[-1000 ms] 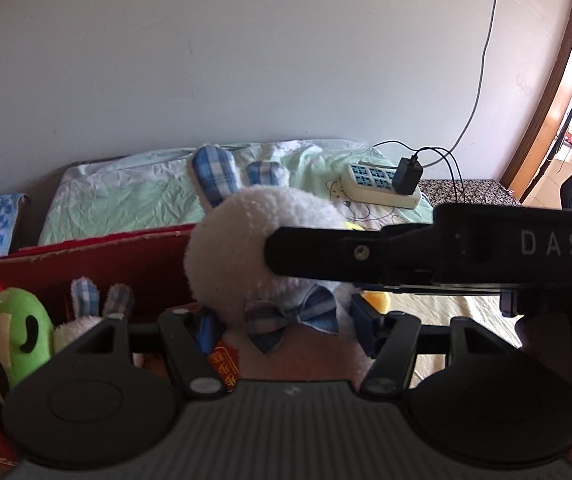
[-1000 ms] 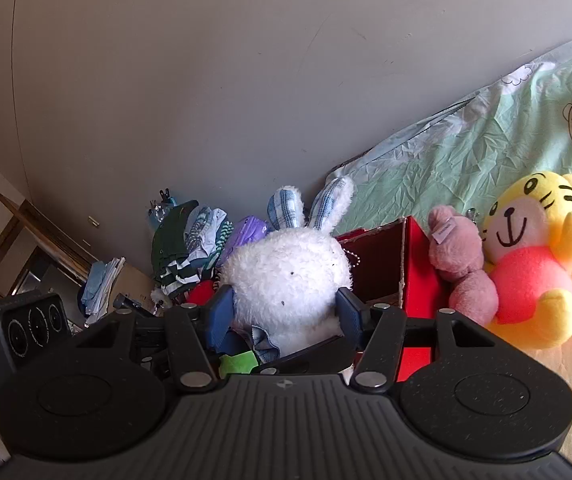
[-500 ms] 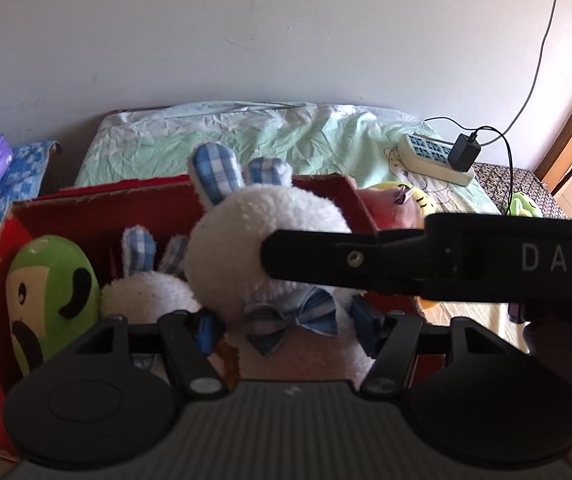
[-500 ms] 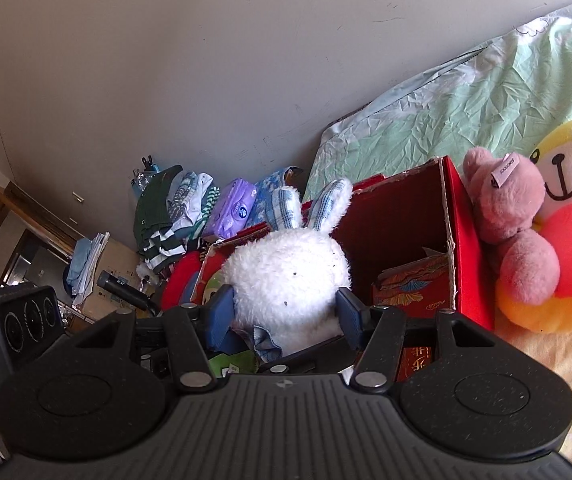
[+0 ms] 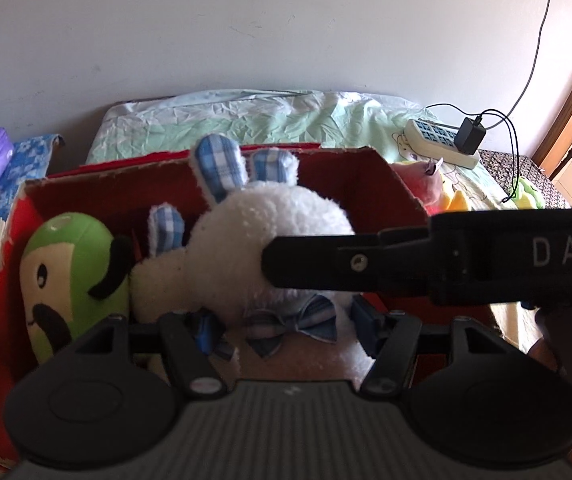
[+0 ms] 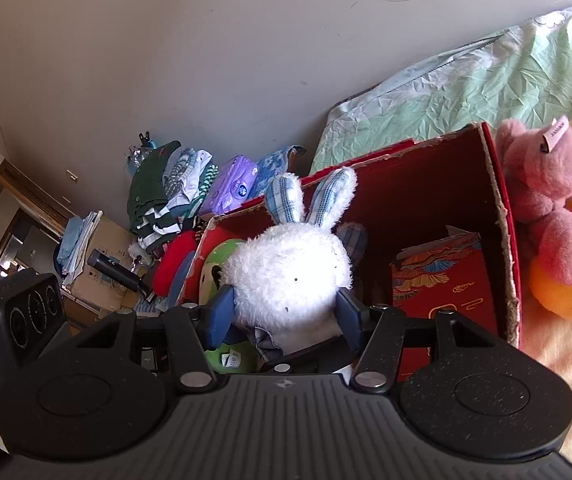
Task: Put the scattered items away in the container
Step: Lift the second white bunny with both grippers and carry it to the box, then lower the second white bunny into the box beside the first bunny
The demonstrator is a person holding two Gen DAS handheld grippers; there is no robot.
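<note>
White rabbit plush [image 6: 290, 276] is hanging over the open red box [image 6: 502, 216], both grippers squeezing it: right gripper [image 6: 283, 314] clamping its head, left gripper [image 5: 286, 326] pinching lower down by the bow. Green plush [image 5: 71, 272] is sitting inside; pink bear [image 6: 546, 200] is waiting just outside.

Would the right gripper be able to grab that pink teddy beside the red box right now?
Probably not yet: the right gripper is shut on the white bunny over the red box, so its fingers are full. The pink teddy lies uncovered outside the box's wall.
</note>
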